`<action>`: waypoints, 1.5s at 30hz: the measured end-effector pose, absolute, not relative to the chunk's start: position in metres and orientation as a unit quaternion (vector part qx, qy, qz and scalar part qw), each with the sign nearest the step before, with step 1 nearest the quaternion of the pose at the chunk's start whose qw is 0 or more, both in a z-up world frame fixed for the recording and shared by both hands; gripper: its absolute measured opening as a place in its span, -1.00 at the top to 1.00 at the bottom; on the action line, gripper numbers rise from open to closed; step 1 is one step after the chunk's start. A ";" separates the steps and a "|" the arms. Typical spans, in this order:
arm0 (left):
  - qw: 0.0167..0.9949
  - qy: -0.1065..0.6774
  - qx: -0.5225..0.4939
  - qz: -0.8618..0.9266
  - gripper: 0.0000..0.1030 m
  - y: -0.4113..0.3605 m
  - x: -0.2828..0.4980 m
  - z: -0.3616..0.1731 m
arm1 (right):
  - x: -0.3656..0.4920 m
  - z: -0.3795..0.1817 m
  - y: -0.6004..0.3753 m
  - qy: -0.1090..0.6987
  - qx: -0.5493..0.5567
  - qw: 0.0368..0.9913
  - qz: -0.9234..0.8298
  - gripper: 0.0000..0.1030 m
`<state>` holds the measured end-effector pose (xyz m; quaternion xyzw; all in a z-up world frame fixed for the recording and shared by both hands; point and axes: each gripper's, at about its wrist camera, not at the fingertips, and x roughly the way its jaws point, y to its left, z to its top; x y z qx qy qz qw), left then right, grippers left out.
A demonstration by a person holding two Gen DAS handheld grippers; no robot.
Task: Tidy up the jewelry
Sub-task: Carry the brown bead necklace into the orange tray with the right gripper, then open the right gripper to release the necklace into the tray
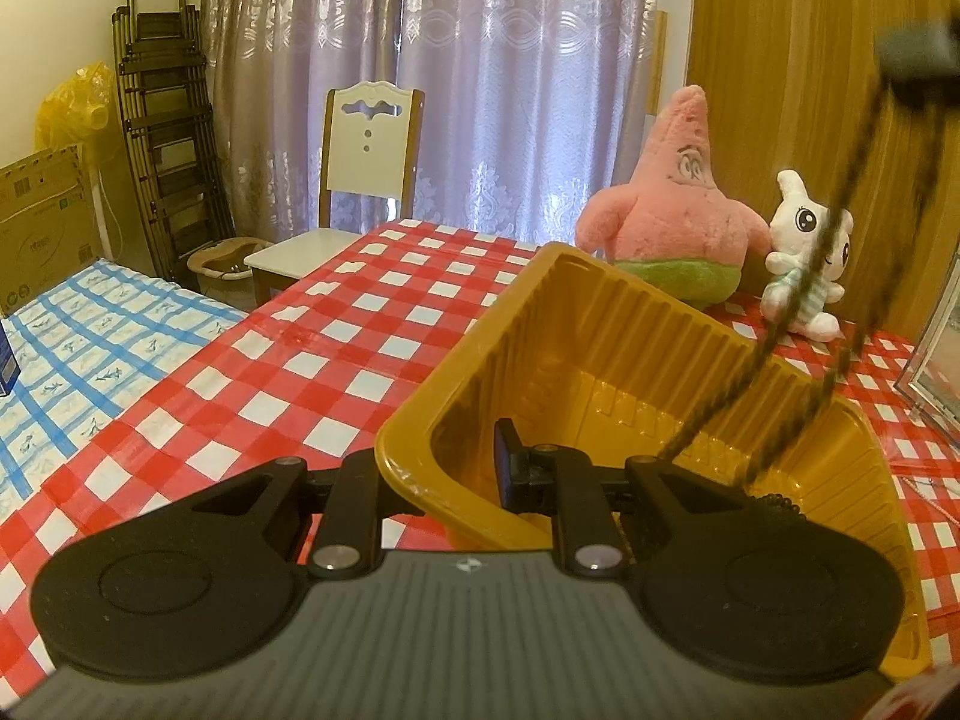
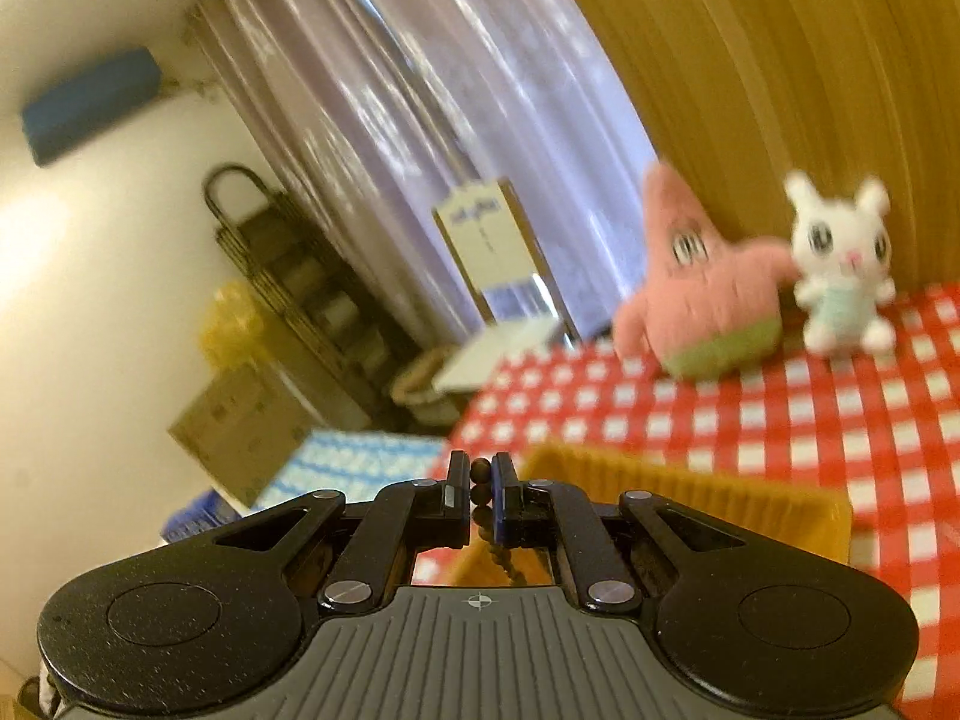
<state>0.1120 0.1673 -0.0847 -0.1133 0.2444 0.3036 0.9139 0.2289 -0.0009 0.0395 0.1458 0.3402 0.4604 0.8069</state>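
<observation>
We clamp the left gripper point(image 1: 444, 480) on the tilted yellow ribbed tray's point(image 1: 630, 360) near wall; right gripper point(image 2: 480, 495) pinches a dark beaded necklace point(image 1: 774, 336), its strands dangling into the tray.

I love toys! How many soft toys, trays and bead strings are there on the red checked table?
Soft toys: 2, pink star, white bunny
Yellow trays: 1
Dark bead strings: 1
Total: 4

Golden tray point(image 1: 480, 354); red-white checked tablecloth point(image 1: 336, 324); dark beads point(image 2: 478, 480)
</observation>
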 end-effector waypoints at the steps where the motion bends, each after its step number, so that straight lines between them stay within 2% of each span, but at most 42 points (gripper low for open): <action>1: 0.914 0.245 -0.114 0.304 0.66 0.167 0.112 -0.085 | 0.231 0.031 0.000 0.351 0.143 0.806 0.455 0.87; 11: 0.913 0.246 -0.119 0.302 0.66 0.169 0.111 -0.085 | 0.245 -0.011 -0.003 0.409 0.121 0.806 0.410 0.87; 18: 0.913 0.247 -0.120 0.303 0.66 0.171 0.110 -0.086 | 0.239 -0.003 -0.008 0.332 0.181 0.794 0.476 0.87; 24: 0.911 0.250 -0.125 0.304 0.67 0.173 0.110 -0.087 | 0.248 -0.052 -0.007 0.421 0.089 0.817 0.384 0.86; 26: 0.911 0.250 -0.124 0.304 0.66 0.173 0.110 -0.087 | 0.248 -0.064 -0.010 0.440 0.071 0.818 0.363 0.79; 30: 0.912 0.249 -0.122 0.302 0.67 0.173 0.110 -0.087 | 0.242 -0.076 -0.022 0.444 0.053 0.824 0.348 0.14; 31: 0.912 0.250 -0.122 0.303 0.66 0.173 0.110 -0.087 | 0.239 -0.077 -0.026 0.442 0.050 0.826 0.345 0.05; 41: 0.910 0.252 -0.125 0.304 0.67 0.175 0.112 -0.087 | 0.217 -0.077 -0.053 0.434 0.010 0.847 0.306 -0.04; 45: 0.910 0.253 -0.125 0.304 0.66 0.175 0.112 -0.087 | 0.205 -0.075 -0.070 0.430 0.025 0.852 0.299 -0.04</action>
